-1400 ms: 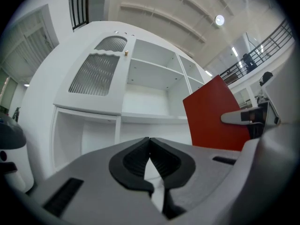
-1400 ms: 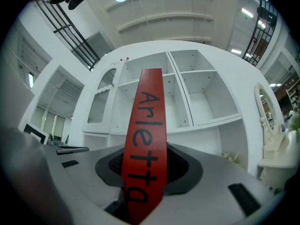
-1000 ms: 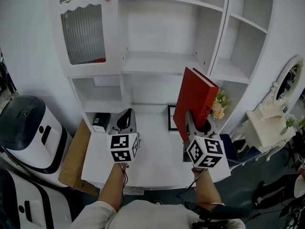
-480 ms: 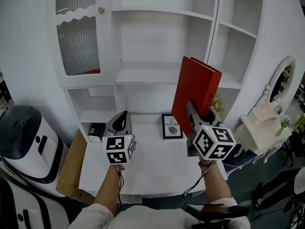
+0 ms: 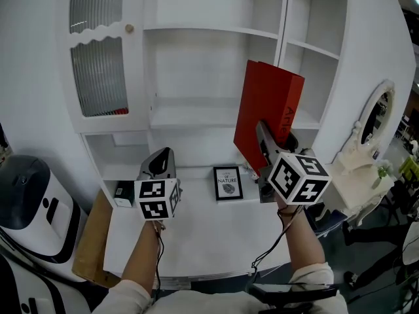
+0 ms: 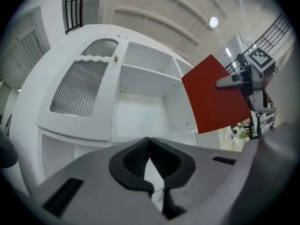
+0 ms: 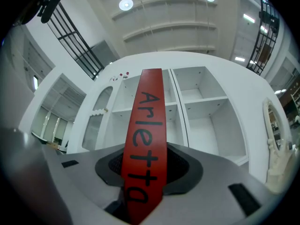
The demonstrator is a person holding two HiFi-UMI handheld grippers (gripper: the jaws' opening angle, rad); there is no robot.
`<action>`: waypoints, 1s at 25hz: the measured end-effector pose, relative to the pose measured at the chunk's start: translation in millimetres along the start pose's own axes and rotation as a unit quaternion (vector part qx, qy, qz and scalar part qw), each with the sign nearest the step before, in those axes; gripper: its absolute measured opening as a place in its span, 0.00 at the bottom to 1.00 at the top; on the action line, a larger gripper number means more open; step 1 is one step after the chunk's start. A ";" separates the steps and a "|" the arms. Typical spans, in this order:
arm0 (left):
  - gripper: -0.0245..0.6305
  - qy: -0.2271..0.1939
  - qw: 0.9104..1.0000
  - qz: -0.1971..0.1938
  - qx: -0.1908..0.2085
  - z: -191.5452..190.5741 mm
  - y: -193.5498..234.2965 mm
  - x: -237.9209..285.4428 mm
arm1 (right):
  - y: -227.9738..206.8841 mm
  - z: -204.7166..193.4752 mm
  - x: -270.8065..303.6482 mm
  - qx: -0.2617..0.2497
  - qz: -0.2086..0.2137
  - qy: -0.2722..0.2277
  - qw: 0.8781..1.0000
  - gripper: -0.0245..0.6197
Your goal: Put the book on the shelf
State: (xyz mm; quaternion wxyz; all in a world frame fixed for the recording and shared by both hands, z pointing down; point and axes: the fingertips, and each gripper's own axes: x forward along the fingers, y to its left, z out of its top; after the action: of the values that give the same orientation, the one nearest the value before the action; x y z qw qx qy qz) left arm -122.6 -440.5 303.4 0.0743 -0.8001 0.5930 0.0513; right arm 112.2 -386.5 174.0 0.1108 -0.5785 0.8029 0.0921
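The right gripper is clamped on a red book, its jaws standing fairly wide apart with a dark ribbed pad pressed against each cover near the book's lower end. The book stands upright above this gripper, spine toward it, in the air in front of the open middle bay of the white shelf unit and touching none of its boards. The left gripper is empty, with its black ridged pads closed tip to tip. It hovers level with the right one and well apart from it, over the white desk top.

The book is a slim hardback with smooth, matt red covers and a flat spine, on which "Arletta" runs lengthwise in black letters. Both grippers have grey plastic bodies, each carrying a white cube with black square markers. The shelf unit is smooth painted white. Above the left gripper it has a door of ribbed glass with a scalloped top edge and a small round knob.

Between the two grippers, at the back of the desk, stands a small black-framed print whose legible words are "OF NATURE". Left of the left gripper lies a small dark box.
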 end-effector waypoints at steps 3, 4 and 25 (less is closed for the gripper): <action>0.05 -0.009 1.000 -0.003 0.006 12.4 -2.9 3.0 | -1.0 15.9 1.7 -0.020 0.000 -0.004 1.000 0.31; 0.05 -0.010 1.000 -0.003 0.008 16.5 -2.4 3.5 | -1.2 20.8 2.2 -0.025 0.000 -0.005 1.000 0.31; 0.05 -0.016 0.998 0.023 0.058 113.2 0.2 15.2 | -2.9 100.3 28.1 -0.028 0.003 -0.051 0.998 0.31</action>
State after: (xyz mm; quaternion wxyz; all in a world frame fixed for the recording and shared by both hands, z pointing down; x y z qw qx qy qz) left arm -117.7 -434.5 189.4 0.1290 -0.7796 0.6120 0.0308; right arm 113.5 -385.2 69.8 0.1354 -0.5737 0.7948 0.1445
